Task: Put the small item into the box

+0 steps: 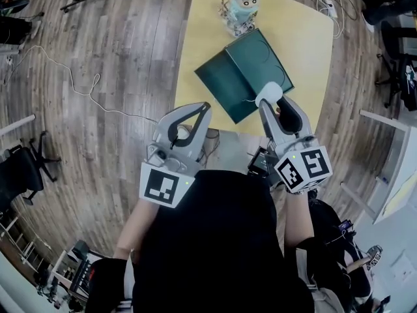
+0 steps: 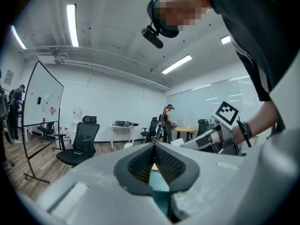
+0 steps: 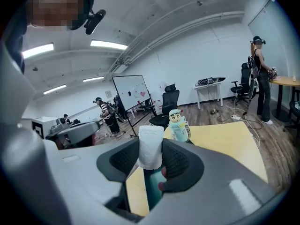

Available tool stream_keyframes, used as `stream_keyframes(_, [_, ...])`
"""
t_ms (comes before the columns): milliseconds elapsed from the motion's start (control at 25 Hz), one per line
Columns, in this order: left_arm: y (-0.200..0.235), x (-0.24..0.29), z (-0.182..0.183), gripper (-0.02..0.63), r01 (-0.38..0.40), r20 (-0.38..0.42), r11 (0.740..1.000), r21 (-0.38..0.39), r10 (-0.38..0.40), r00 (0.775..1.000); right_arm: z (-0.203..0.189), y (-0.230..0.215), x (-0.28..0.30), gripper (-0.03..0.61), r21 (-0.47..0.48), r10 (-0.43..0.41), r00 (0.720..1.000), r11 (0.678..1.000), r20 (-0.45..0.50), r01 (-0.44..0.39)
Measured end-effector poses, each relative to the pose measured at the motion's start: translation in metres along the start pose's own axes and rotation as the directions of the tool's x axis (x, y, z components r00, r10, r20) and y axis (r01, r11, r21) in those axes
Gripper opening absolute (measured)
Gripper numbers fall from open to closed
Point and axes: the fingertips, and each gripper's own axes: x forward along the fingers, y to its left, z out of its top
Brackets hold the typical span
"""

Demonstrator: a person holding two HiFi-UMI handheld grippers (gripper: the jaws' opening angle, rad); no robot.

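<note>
Right tongs [image 3: 151, 159] clamp white small item [image 3: 151, 146] over green box [image 1: 244, 70] edge.

Box [image 1: 244, 74] on table [image 1: 313, 38], figurine [image 1: 240, 8] behind; item [image 1: 268, 94] seemingly over box.
</note>
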Motion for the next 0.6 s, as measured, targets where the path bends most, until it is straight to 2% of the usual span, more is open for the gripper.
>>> stream_keyframes(360, [0.004, 0.004, -0.018, 0.002, 0.005, -0.041, 1.000, -0.030, -0.006, 0.999, -0.020, 0.005, 0.029, 0.161, 0.012, 0.048, 0.995, 0.999, -0.087, -0.047])
stream_keyframes(600, [0.003, 0.015, -0.023, 0.002, 0.005, -0.055, 0.999, -0.049, -0.008, 0.998, -0.051, -0.004, 0.045, 0.161, 0.028, 0.062, 0.984, 0.998, -0.168, -0.058])
